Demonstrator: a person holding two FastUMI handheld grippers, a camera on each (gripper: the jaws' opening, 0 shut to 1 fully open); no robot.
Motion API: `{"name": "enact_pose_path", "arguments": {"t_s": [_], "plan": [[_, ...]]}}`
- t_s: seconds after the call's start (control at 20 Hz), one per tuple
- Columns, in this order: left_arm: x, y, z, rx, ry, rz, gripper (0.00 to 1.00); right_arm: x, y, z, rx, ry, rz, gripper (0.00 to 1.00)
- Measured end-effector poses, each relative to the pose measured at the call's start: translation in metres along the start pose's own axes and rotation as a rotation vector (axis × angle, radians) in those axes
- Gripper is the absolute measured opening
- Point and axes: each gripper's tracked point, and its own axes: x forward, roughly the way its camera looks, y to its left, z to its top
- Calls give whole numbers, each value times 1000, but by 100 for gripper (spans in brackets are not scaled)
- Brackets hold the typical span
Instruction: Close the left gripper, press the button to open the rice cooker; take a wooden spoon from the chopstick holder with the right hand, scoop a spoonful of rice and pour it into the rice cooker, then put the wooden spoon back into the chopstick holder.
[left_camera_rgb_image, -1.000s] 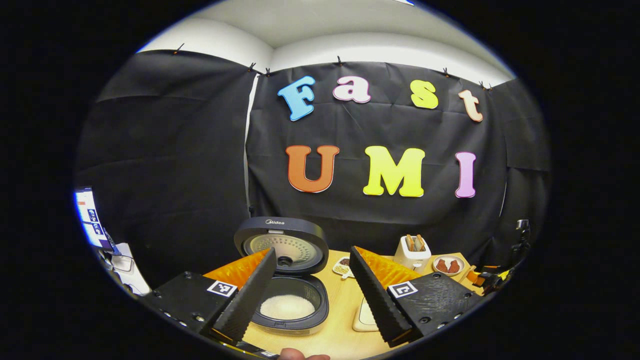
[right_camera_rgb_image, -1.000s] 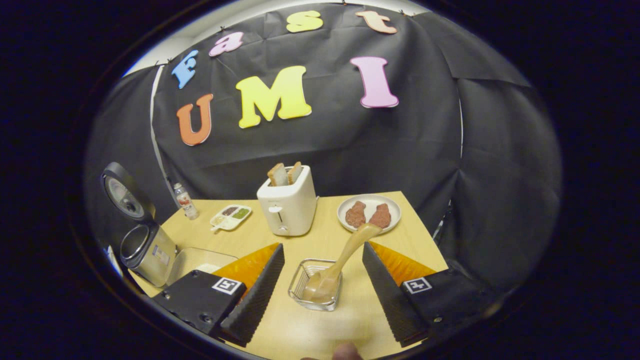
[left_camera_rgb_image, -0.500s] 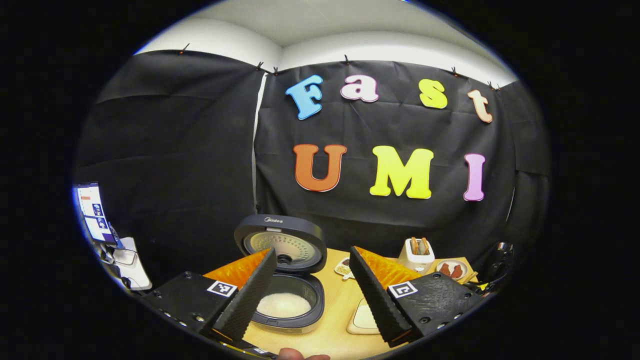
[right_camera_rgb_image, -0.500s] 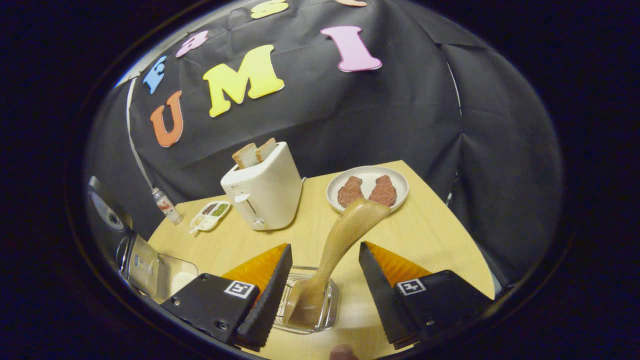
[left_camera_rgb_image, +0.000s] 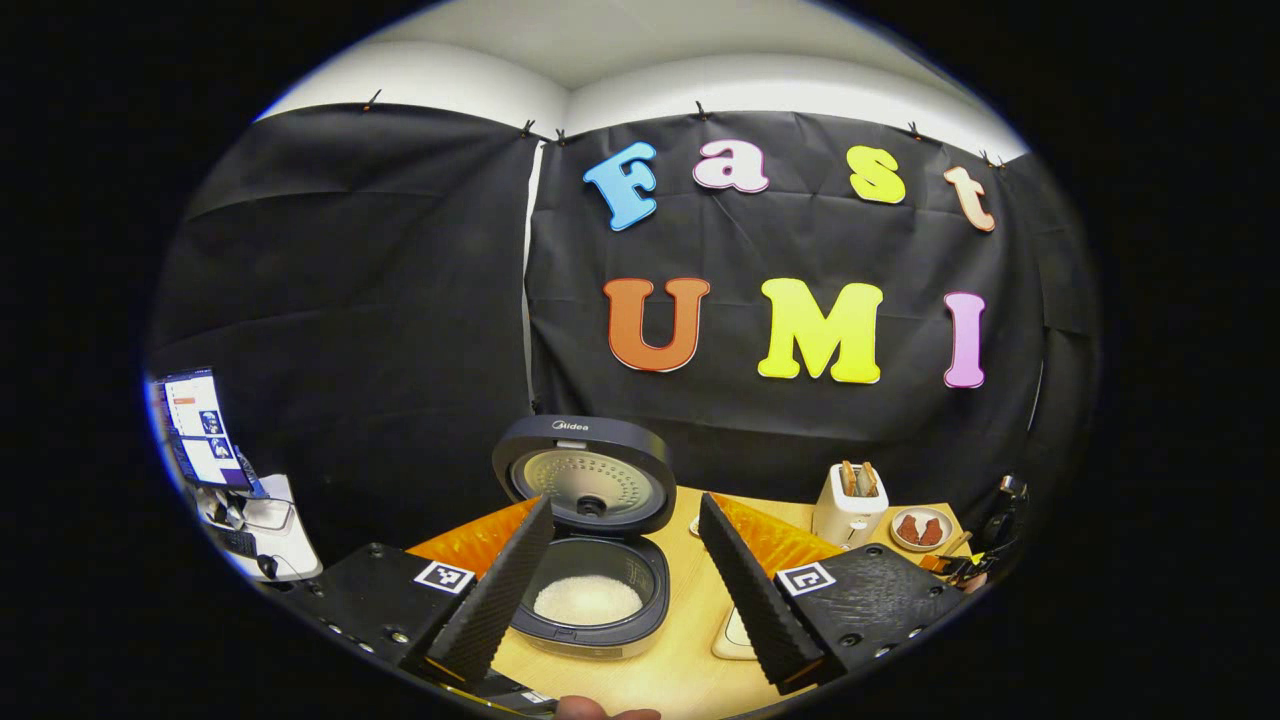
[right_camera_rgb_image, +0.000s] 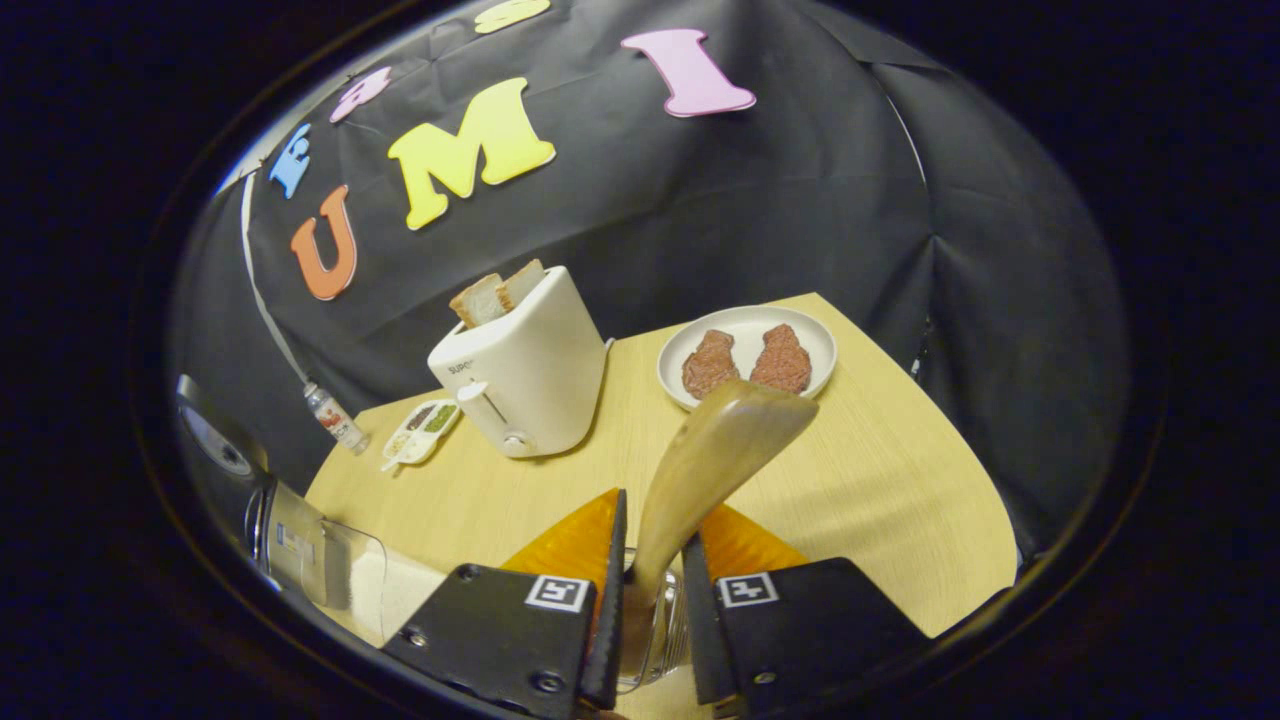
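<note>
Between right claw fingers: wooden spoon

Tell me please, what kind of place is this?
Probably a staged kitchen tabletop in a recording booth: an open rice cooker, a toaster with bread, and a plate of meat, before black cloth.

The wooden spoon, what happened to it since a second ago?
The right gripper came down over the clear holder and shut its fingers on the tan wooden spoon; before, they were wide apart. The left gripper stayed open above the open black rice cooker.
</note>
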Motion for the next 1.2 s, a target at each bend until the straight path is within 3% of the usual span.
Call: {"name": "enact_pose_path", "arguments": {"t_s": [0.05,0.25,0.3,0.45,0.7,0.75,0.85,1.2], "plan": [[0,2,0,-6,-3,2,94,-1,1,-1,2,0,0,30],[1,7,-7,-22,5,-6,95,-15,12,-1,29,-2,11,23],[1,8,-8,-30,9,-8,94,-18,16,-2,32,1,9,17],[0,15,-9,-43,8,-17,95,-30,22,0,35,-12,-9,16],[-1,37,-6,-41,-21,-38,95,-58,32,25,-7,-77,-66,12],[-1,42,-7,-41,-23,-46,95,-65,35,34,-14,-96,-76,16],[0,52,-7,-45,-25,-63,94,-83,44,48,-23,-127,-96,12],[4,77,0,-25,-70,-175,94,-161,117,89,-93,-243,-107,11]]}}
